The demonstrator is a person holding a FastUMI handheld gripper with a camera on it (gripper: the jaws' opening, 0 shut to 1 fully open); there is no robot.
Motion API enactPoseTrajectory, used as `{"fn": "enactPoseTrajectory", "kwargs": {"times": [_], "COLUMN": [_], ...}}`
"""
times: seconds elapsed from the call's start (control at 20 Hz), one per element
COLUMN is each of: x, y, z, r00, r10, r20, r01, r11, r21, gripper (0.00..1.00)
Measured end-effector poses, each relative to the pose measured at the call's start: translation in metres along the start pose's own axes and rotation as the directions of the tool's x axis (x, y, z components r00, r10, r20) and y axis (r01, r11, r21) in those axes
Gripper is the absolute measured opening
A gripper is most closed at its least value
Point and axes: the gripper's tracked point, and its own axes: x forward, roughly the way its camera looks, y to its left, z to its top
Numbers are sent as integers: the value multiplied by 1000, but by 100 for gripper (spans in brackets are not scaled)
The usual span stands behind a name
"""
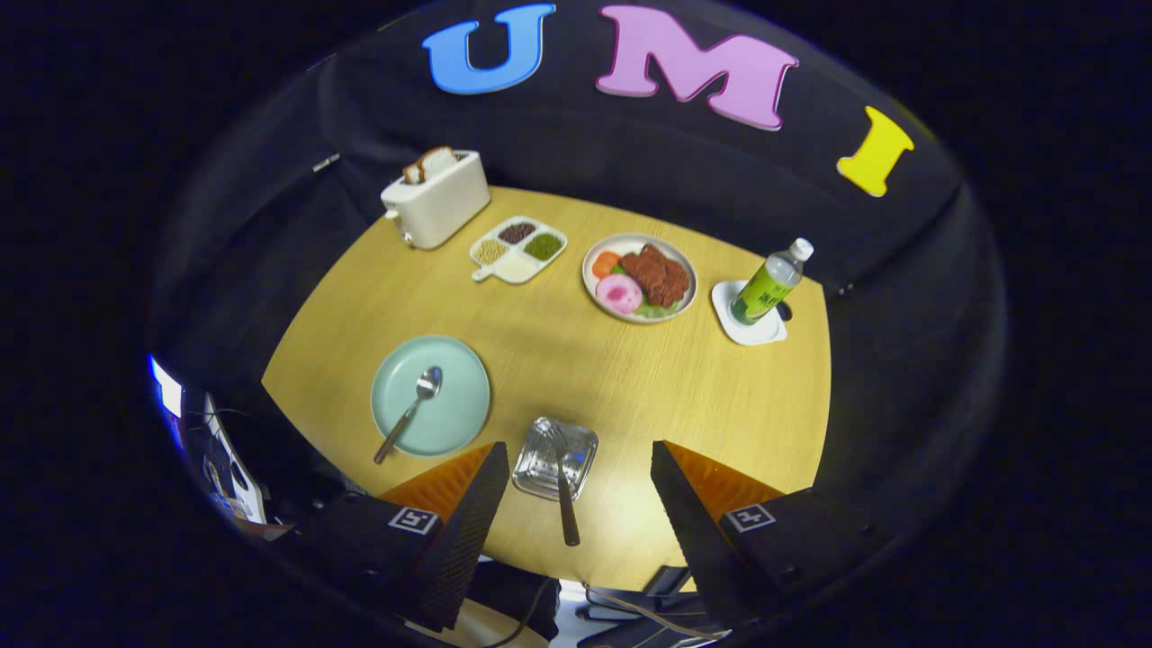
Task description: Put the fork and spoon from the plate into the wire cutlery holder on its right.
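The fork's [565, 490] tines are sitting down inside the wire cutlery holder [555, 457], too small to count. The gripper's [580, 468] left finger is overlapping the near edge of the plate [430, 394]. Fillings of the far divided dish [517, 249] are blurring into coloured patches.

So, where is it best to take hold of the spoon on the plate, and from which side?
Grip the spoon at mid-handle, coming from above; the open hand-held gripper closes across it. The handle end overhangs the green plate's rim, probably leaving room underneath.
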Motion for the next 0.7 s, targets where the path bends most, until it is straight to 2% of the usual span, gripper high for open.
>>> {"fn": "enactPoseTrajectory", "kwargs": {"times": [0.2, 0.4, 0.55, 0.7], "x": [-30, -34, -18, 7], "y": [24, 49, 83, 115], "z": [6, 6, 0, -17], "r00": [988, 964, 954, 963], "r10": [-25, -77, -62, -23], "r20": [151, 256, 294, 268], "r01": [19, 70, 32, -19], "r11": [999, 997, 994, 988], "r21": [37, 38, 106, 153], "gripper": [99, 99, 99, 99]}}
